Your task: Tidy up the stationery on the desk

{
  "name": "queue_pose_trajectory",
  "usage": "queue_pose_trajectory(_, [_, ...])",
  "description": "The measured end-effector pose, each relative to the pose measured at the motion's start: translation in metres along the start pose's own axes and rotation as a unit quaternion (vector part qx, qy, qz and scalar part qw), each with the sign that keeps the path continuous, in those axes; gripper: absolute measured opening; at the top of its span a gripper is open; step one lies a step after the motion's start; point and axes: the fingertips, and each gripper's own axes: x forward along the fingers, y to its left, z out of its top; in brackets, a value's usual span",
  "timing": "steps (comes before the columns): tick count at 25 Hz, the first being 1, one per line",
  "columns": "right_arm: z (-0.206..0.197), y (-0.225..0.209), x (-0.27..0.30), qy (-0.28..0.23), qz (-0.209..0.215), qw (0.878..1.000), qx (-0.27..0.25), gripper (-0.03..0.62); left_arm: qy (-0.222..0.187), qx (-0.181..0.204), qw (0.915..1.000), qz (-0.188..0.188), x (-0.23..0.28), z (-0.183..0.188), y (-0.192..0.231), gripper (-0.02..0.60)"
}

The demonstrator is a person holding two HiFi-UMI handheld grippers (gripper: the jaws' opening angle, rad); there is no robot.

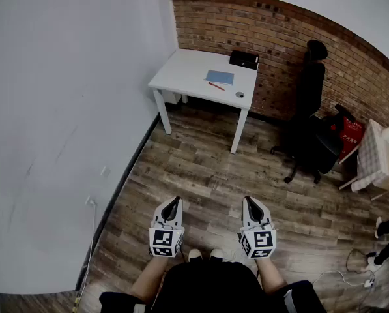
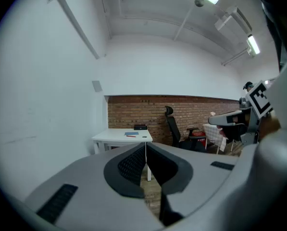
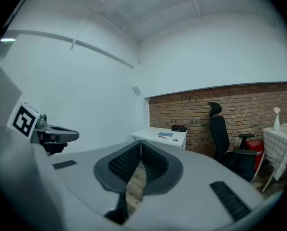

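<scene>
You hold left gripper (image 1: 173,203), right gripper (image 1: 251,203) closed, empty, since desk (image 1: 181,70) sits well ahead; likely red pen (image 1: 216,86) there.

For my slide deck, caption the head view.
Left claw and right claw, both shut, face the distant white rectangular desk.

Smooth matt white desk (image 1: 186,67); rough brick wall (image 1: 279,34); wood-plank floor (image 1: 207,175).

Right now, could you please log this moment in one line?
left gripper: shut, empty | right gripper: shut, empty | desk: far ahead, holds notebook, red pen, black box
</scene>
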Motion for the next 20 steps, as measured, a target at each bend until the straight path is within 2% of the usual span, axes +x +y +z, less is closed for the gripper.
queue_pose_trajectory(6, [-0.005,-0.002,-0.005,0.006,-0.003,1.0,-0.01,0.023,0.001,-0.006,1.0,0.004,-0.003,-0.004,-0.003,0.015])
queue_pose_trajectory(20, [-0.014,-0.018,-0.003,0.019,0.003,1.0,0.022,0.023,0.011,0.002,0.9999,0.003,0.013,-0.005,-0.018,0.015])
